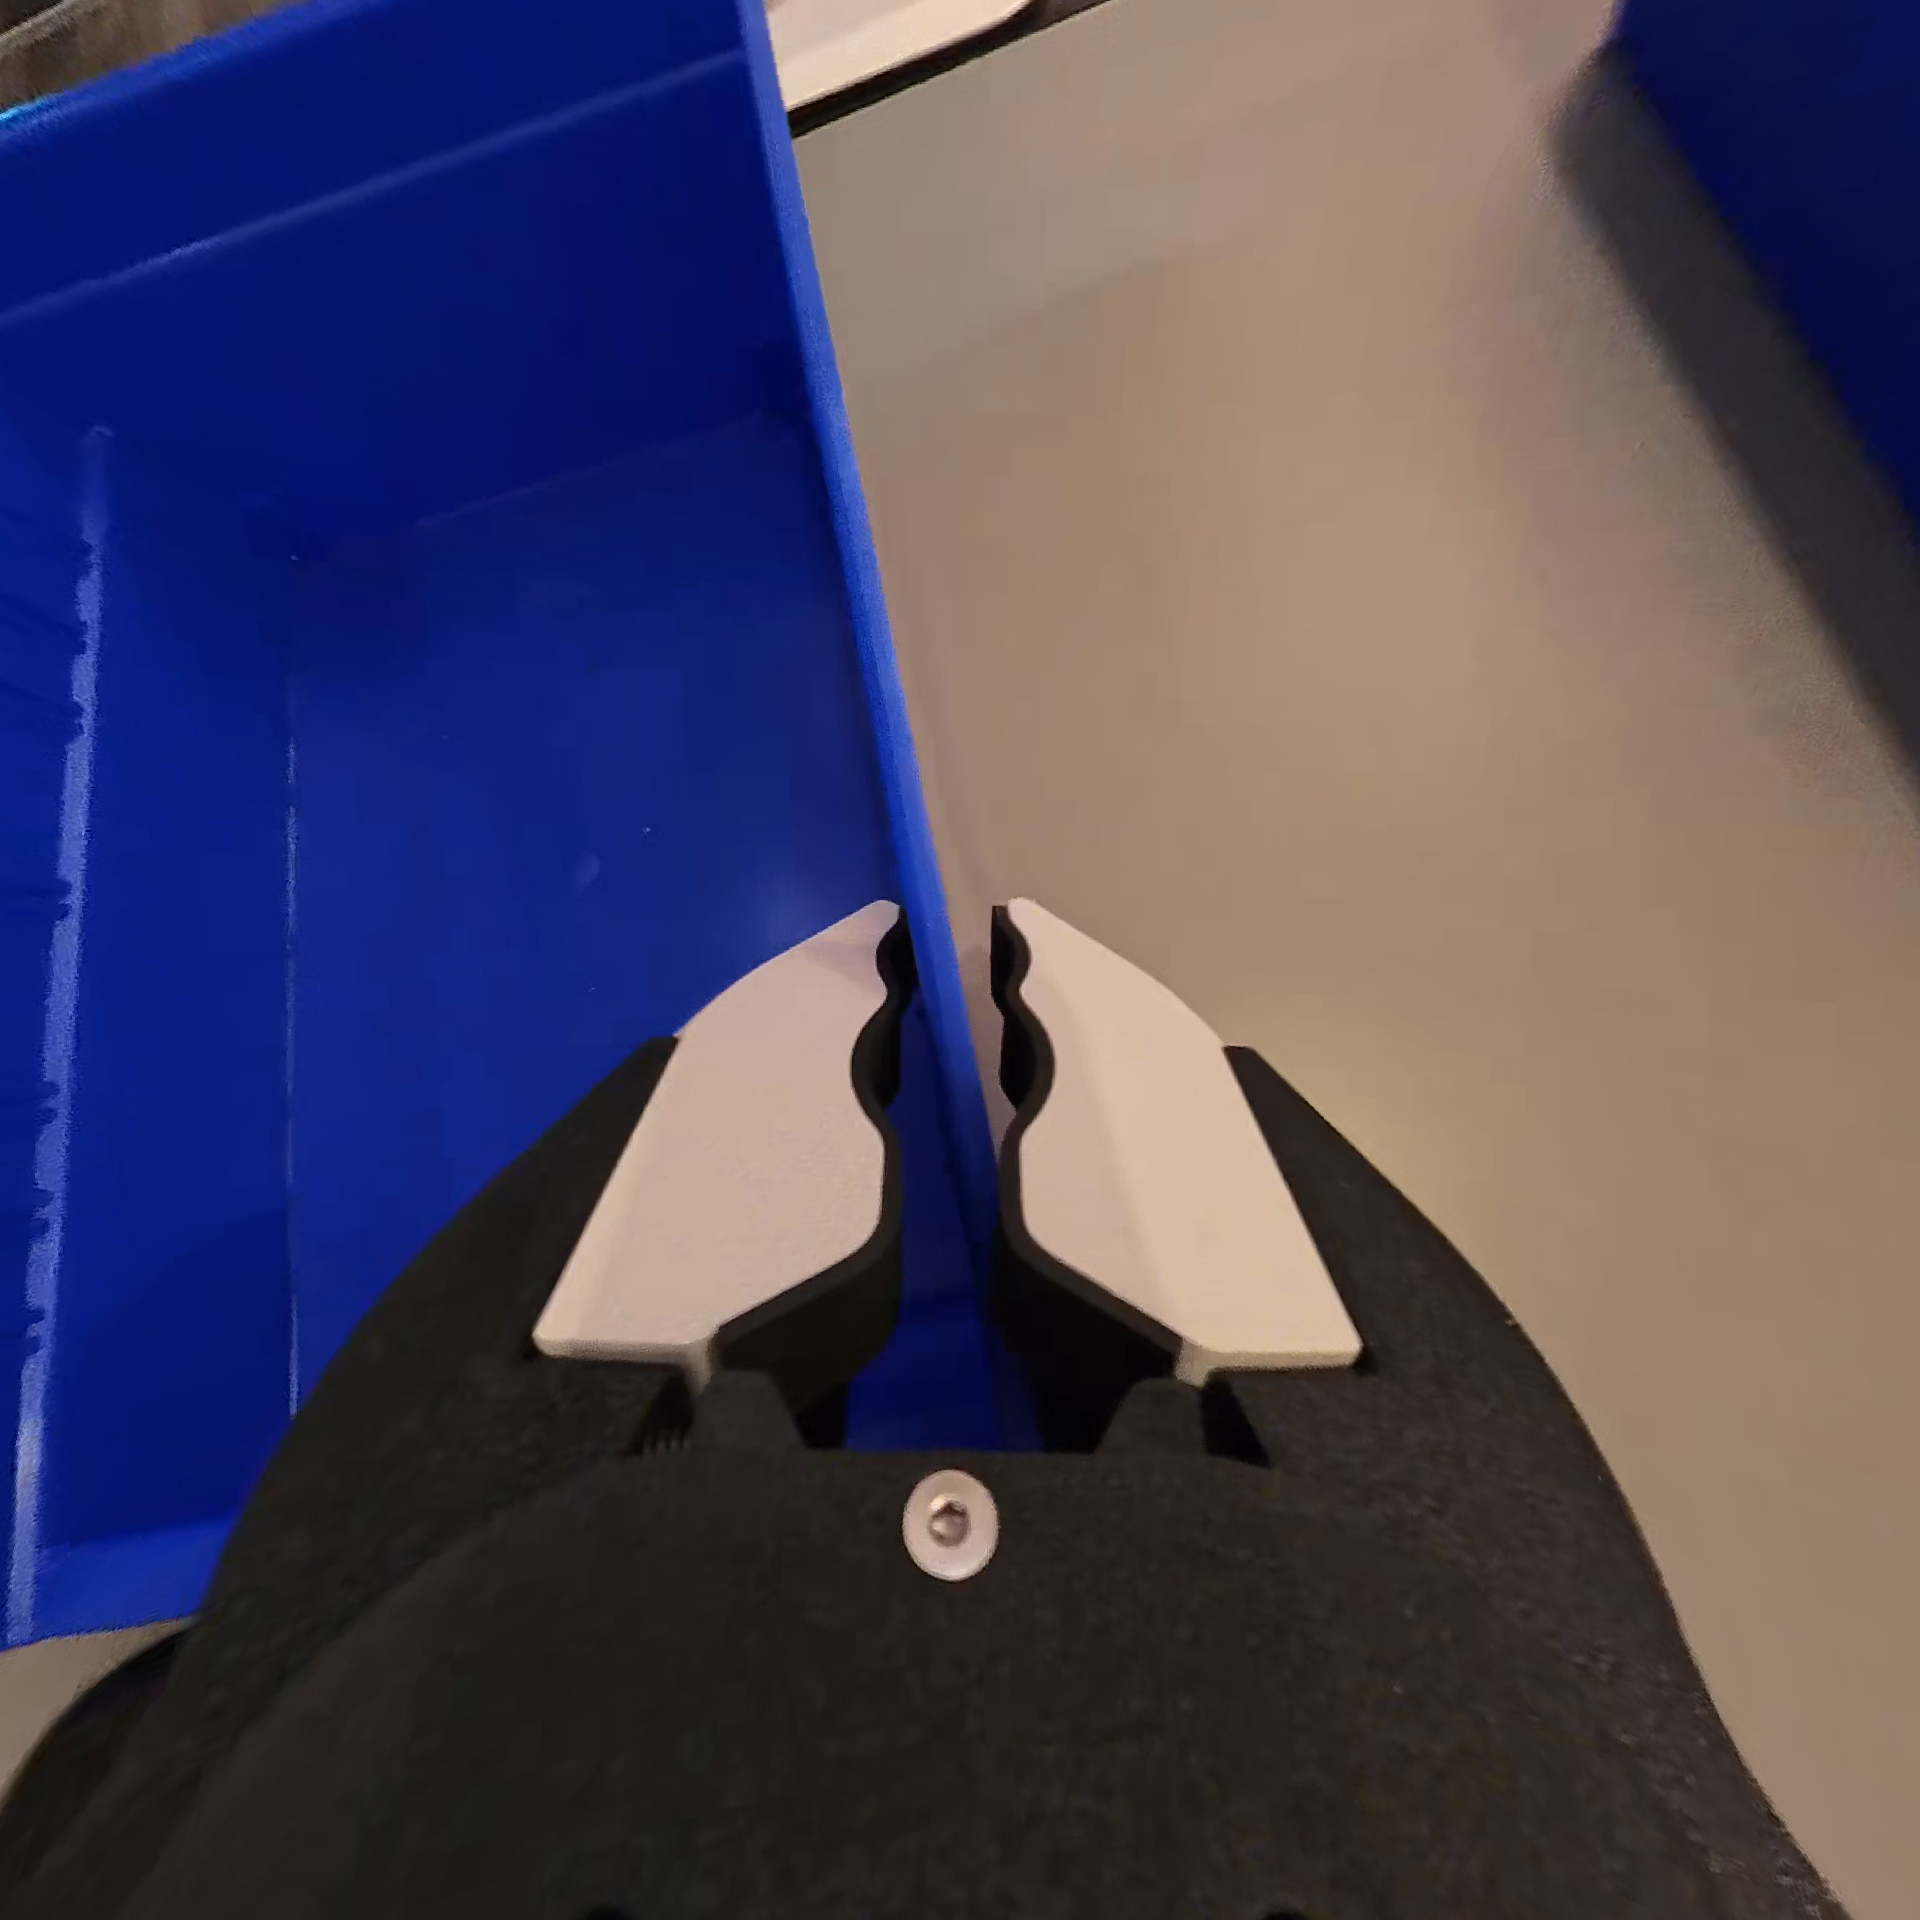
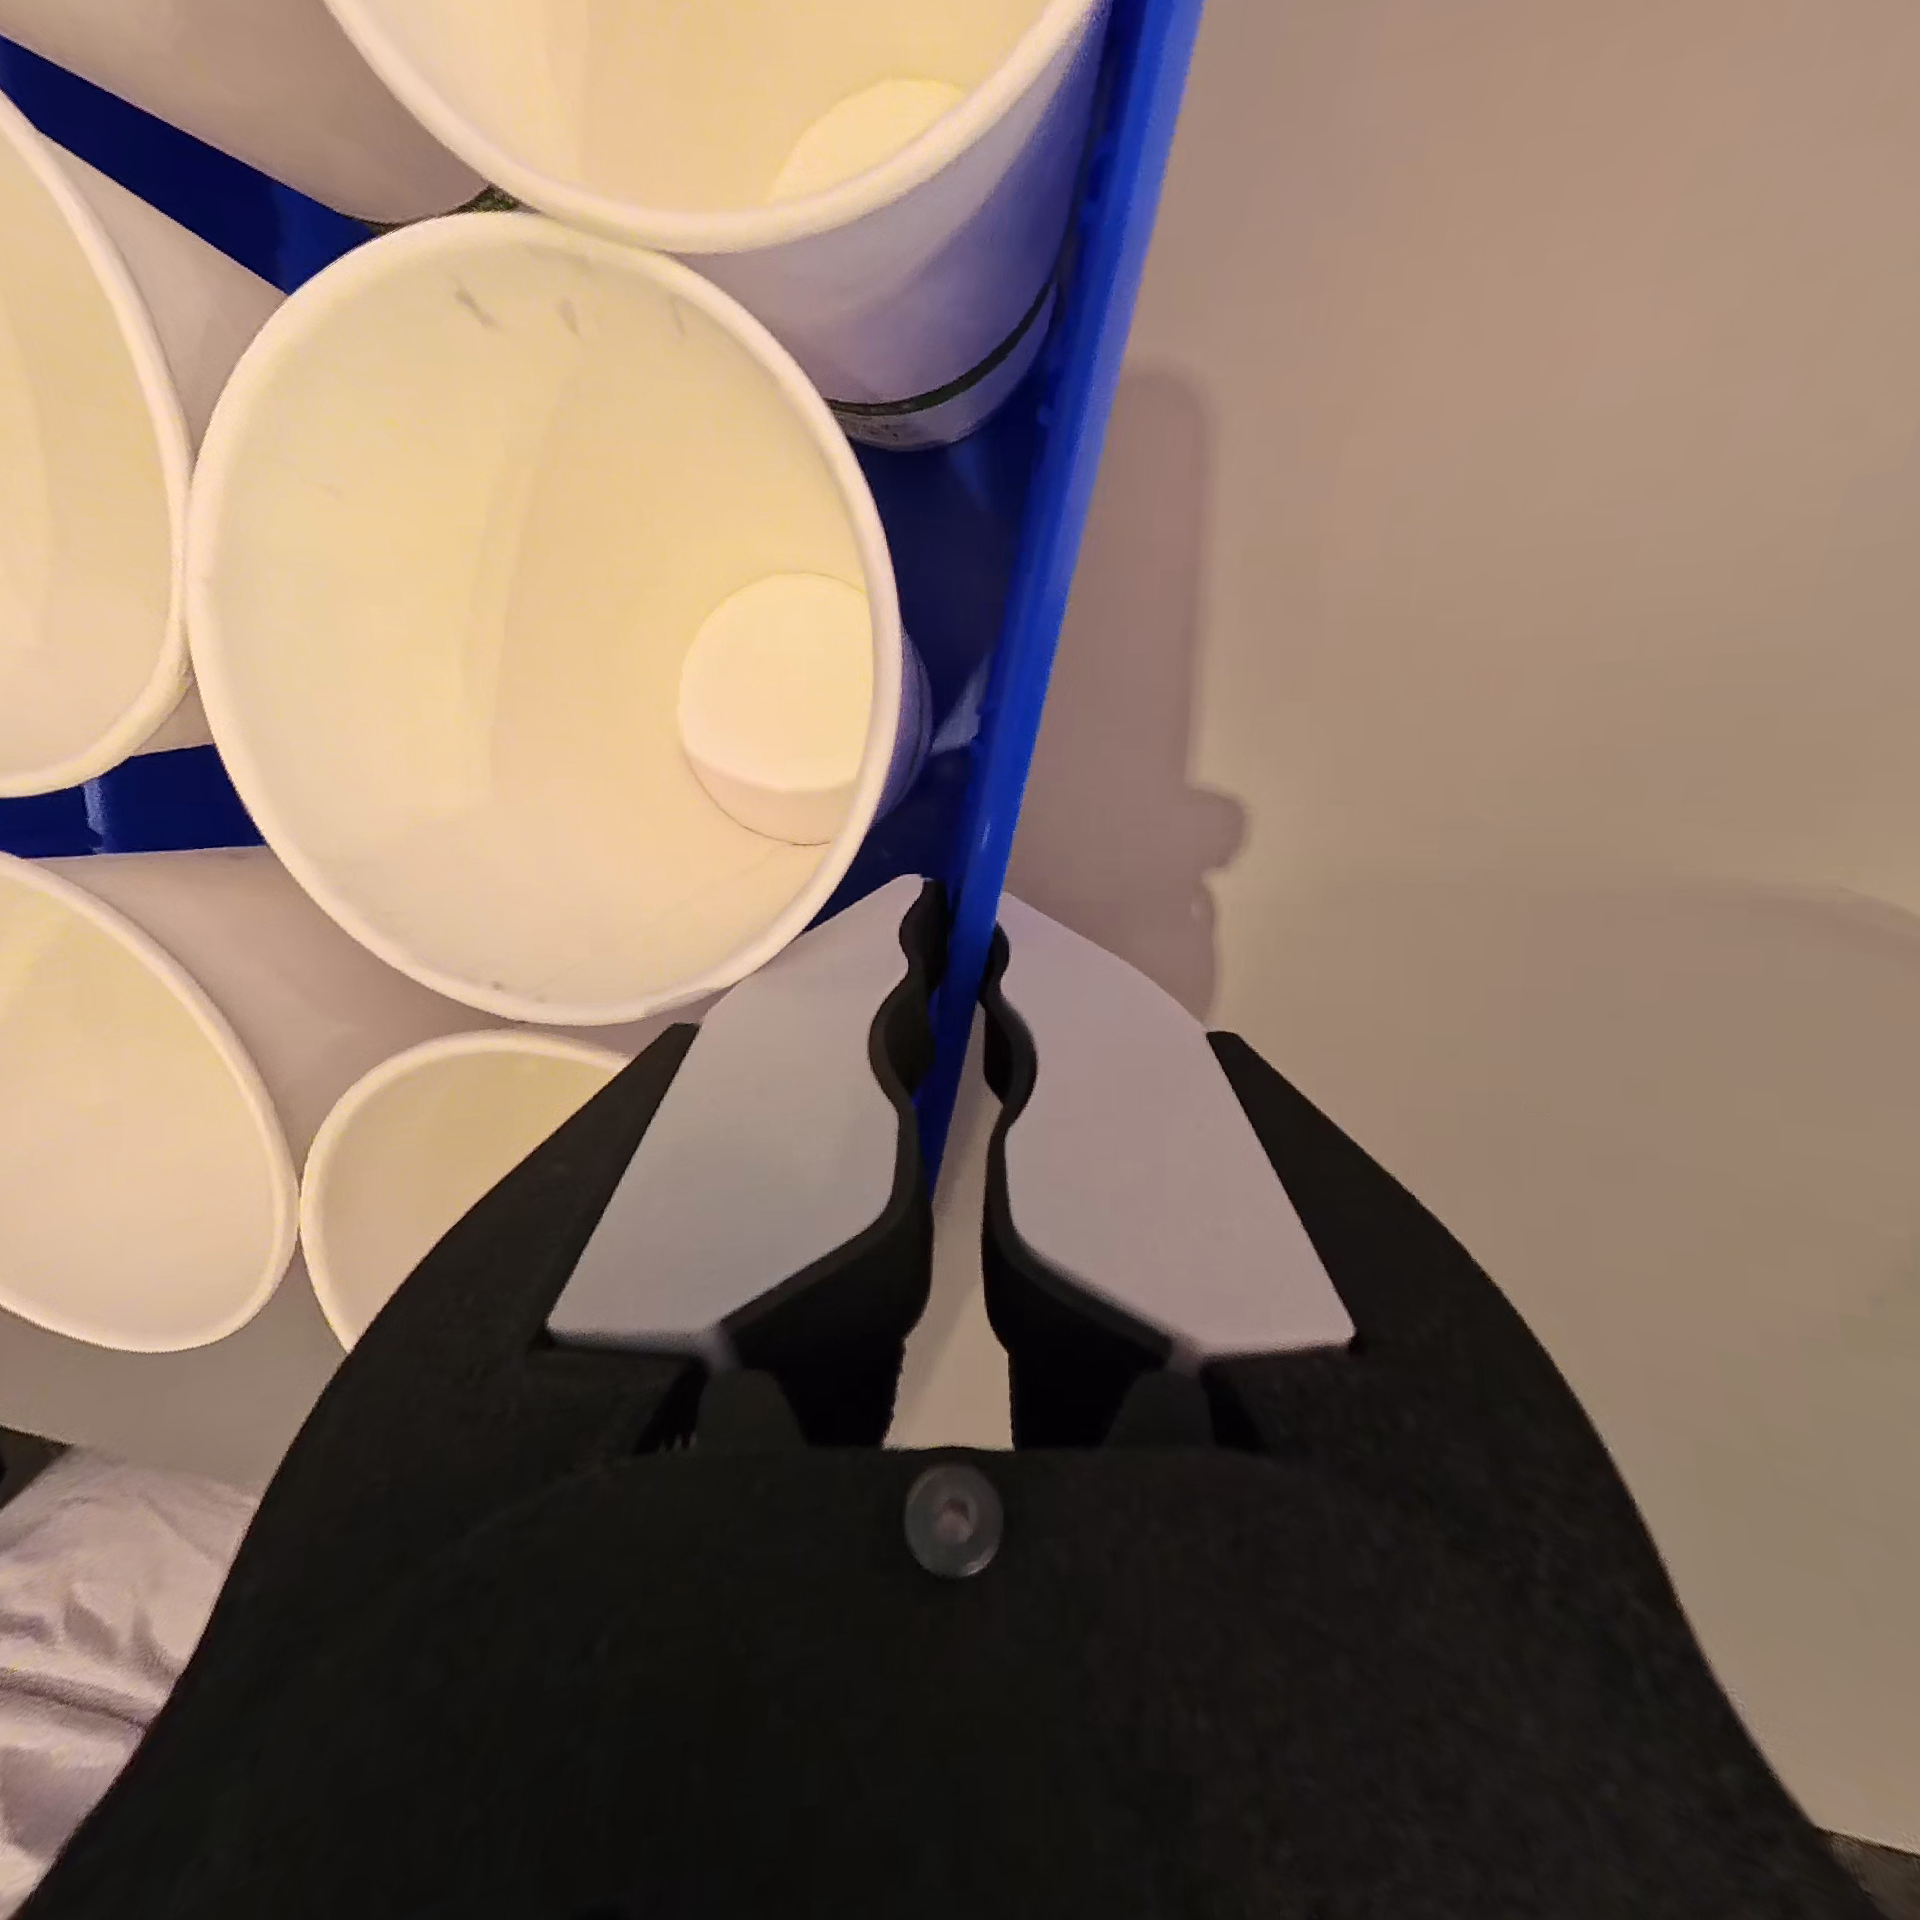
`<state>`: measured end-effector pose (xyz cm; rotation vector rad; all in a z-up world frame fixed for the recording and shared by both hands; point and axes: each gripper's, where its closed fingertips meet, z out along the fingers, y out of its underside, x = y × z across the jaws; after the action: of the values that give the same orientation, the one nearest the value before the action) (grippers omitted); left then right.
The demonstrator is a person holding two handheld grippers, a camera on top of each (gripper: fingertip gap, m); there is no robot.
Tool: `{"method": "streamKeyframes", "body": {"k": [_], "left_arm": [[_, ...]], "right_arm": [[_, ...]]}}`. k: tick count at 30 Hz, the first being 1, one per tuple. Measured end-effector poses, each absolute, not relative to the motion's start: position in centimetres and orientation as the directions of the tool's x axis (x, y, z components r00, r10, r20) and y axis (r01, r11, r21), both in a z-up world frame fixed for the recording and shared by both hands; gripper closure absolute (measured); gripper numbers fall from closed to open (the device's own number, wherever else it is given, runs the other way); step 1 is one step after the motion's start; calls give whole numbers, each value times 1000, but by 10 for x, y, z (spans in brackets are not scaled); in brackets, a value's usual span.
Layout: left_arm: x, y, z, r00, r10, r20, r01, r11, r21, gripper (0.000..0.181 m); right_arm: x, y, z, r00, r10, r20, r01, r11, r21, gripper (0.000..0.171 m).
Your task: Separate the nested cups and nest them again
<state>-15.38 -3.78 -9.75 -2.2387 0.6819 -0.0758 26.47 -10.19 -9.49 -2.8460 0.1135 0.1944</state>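
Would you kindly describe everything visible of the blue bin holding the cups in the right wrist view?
The blue bin looks like glossy, thin-walled plastic. Only its right side wall, seen edge-on, and strips of its inside show between several open white paper cups packed closely inside. The right tongs pinch that wall's rim, one finger inside, one outside. The bin stands on a pale surface.

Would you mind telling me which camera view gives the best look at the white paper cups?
The right wrist view: several white paper cups stand packed in a blue bin, open mouths toward the camera, beside the right gripper clamped on the bin's wall. The left wrist view shows no cups, only an empty blue bin.
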Motion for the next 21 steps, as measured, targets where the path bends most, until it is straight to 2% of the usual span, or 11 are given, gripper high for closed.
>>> {"method": "streamKeyframes", "body": {"k": [5, 8, 9, 12, 14, 17, 21], "left_arm": [[-97, -54, -99, 834, -539, -118, -446, -532, -720, 158], [-69, -62, -100, 818, -568, -89, -441, -521, -731, 147], [-62, -64, -99, 816, -572, -76, -433, -518, -738, 141], [-53, -66, -91, 826, -555, -95, -411, -478, -776, 107], [-58, -67, -76, 838, -534, -114, -386, -431, -816, 96], [-71, -76, -50, 842, -534, -84, -322, -371, -871, 92], [-104, -88, -27, 827, -560, -43, -287, -356, -889, 89]], "right_arm": [[228, -82, -95, 990, -61, -127, -96, -951, -294, 166], [211, -70, -95, 993, -58, -105, -87, -948, -305, 166], [207, -67, -95, 994, -57, -91, -82, -949, -306, 166], [202, -64, -99, 998, -52, -39, -61, -958, -279, 164], [203, -64, -100, 998, -54, -17, -57, -962, -268, 163], [199, -62, -99, 993, -68, -98, -93, -955, -281, 166], [198, -61, -99, 968, -106, -226, -172, -939, -298, 167]]}}
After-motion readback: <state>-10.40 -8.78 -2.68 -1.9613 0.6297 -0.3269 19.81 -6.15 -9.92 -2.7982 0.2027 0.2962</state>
